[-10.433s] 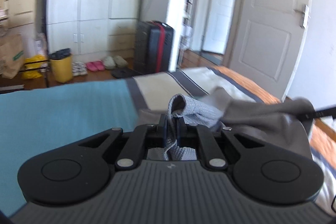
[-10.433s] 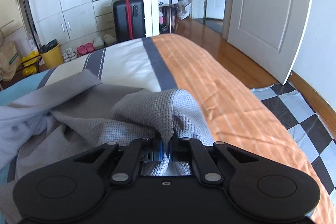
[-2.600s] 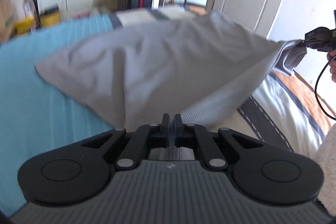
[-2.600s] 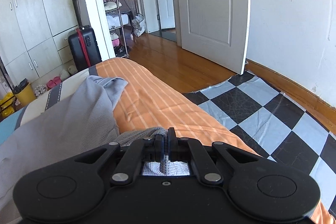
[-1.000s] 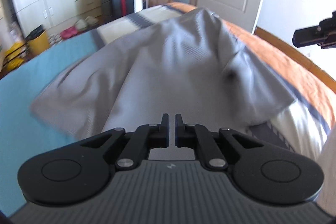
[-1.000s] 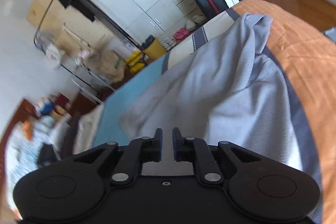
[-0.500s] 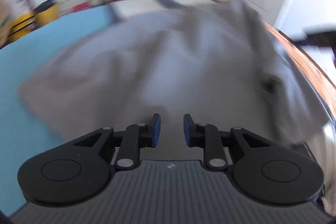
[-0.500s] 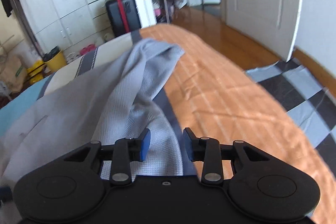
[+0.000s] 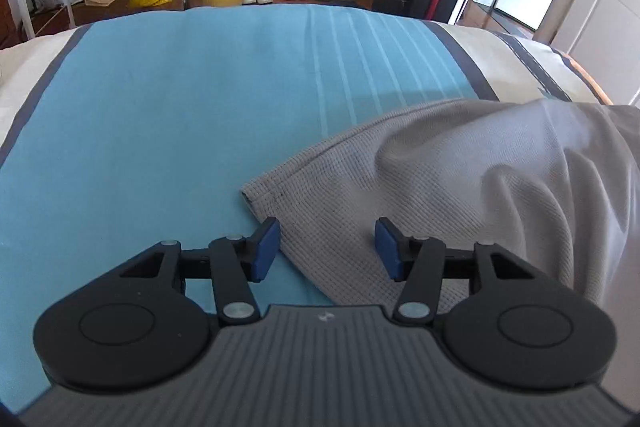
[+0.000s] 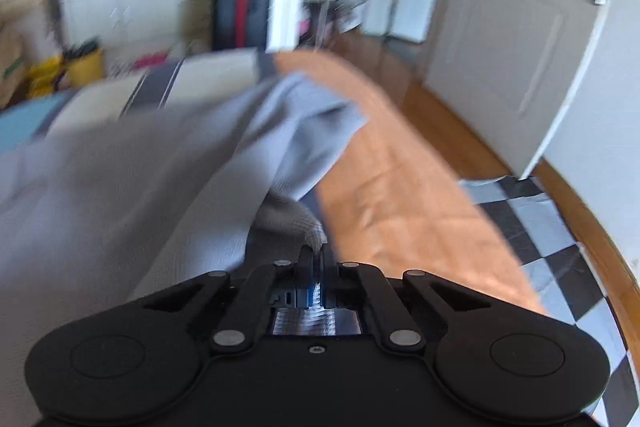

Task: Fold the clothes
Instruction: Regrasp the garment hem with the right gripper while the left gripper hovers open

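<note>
A grey waffle-knit garment lies spread on the striped blue, cream and orange bedspread. The left gripper hovers wide open over its hemmed corner; the right gripper pinches a fold. Next, likely: left closes on that corner.

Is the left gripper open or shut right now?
Open. The left gripper has its blue pads set wide apart over the corner of the grey garment, gripping nothing.
</note>
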A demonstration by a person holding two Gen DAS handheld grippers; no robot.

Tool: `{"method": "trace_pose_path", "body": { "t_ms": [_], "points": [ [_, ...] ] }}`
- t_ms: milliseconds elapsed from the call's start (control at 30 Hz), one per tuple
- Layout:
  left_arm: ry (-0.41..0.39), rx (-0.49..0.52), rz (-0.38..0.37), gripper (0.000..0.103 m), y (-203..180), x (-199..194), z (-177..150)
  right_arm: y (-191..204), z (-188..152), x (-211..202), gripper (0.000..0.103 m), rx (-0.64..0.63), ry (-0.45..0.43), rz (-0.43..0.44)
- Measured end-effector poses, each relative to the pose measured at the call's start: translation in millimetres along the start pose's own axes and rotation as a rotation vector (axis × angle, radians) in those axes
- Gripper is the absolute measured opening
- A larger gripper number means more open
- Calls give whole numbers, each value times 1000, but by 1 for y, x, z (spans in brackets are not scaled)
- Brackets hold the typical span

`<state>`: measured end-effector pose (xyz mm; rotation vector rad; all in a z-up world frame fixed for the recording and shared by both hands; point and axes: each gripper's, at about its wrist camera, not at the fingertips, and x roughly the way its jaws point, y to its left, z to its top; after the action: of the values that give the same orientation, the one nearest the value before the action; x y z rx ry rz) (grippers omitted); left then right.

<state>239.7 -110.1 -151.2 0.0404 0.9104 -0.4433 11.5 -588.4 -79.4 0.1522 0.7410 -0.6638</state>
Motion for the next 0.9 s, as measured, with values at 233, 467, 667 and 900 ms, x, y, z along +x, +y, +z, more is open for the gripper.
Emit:
{"method": "trace_pose_path", "body": {
  "t_ms": [233, 467, 667, 900],
  "points": [
    [8, 121, 21, 52, -25, 5, 3, -58, -9, -52, 2, 113, -47, -350],
    [38, 129, -28, 65, -31, 14, 4, -118, -38, -12, 2, 353, 105, -300],
    [26, 0, -191, 83, -21, 17, 1, -106, -38, 13, 3, 371, 125, -253],
    [1, 183, -145, 86, -54, 23, -15, -97, -22, -14, 3, 341, -1, -161]
  ]
}}
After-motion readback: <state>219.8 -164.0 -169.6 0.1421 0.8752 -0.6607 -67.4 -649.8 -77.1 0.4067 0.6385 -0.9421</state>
